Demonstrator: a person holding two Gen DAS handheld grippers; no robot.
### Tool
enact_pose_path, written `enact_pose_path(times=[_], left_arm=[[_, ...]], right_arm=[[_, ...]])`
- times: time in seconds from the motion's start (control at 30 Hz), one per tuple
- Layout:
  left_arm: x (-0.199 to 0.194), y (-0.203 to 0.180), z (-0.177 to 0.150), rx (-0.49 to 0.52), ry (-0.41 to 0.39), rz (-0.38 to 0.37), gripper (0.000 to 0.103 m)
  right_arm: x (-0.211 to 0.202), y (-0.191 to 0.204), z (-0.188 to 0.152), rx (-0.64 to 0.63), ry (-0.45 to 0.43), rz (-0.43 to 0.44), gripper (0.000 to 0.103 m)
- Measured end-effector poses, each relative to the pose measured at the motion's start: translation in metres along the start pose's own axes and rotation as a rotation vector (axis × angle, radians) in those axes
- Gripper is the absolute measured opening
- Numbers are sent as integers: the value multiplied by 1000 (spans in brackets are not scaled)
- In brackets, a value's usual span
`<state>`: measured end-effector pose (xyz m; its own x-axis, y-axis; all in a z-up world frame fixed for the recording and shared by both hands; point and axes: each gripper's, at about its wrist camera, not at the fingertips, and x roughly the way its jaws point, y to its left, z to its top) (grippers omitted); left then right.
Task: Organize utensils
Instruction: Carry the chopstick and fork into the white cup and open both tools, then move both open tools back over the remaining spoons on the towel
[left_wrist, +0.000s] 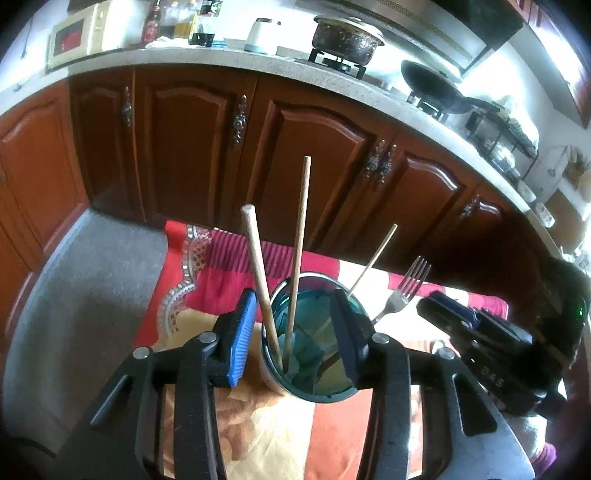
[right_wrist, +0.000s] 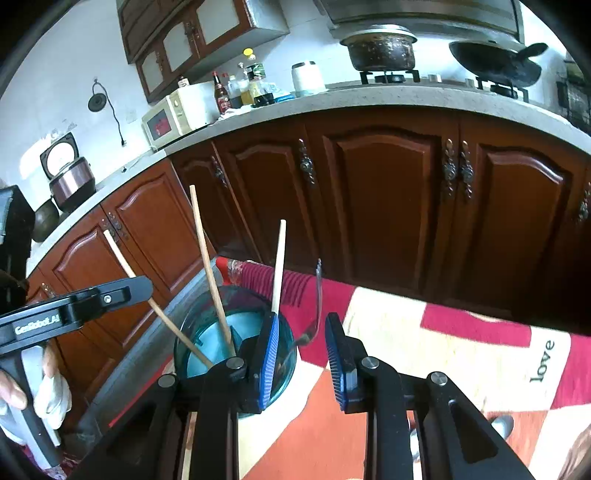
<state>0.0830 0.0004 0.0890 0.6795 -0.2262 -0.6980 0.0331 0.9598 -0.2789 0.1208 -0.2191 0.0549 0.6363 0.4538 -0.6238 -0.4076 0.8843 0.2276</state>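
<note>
The teal cup (left_wrist: 314, 354) is standing between the left gripper (left_wrist: 295, 332) fingers, spread apart, unclamped. The fork (right_wrist: 314, 317), leaning from the cup, is rising at twelve o'clock between the right gripper (right_wrist: 301, 354) fingers, parted.

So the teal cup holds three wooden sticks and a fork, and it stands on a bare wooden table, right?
Not quite. The teal cup does hold three wooden sticks and a fork, but it stands on a red, orange and cream patterned cloth, not bare wood. The right wrist view shows the cloth best; the left wrist view shows it too.
</note>
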Motion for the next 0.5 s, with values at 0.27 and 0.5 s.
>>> enact_pose_path(times=[0.27, 0.5], left_arm=[[-35, -11, -1, -1, -62, -12, 52], [-65, -44, -18, 95, -123, -15, 52]], right_arm=[[-38, -3, -23, 26, -27, 17, 26], [-69, -8, -45, 23, -31, -33, 30]])
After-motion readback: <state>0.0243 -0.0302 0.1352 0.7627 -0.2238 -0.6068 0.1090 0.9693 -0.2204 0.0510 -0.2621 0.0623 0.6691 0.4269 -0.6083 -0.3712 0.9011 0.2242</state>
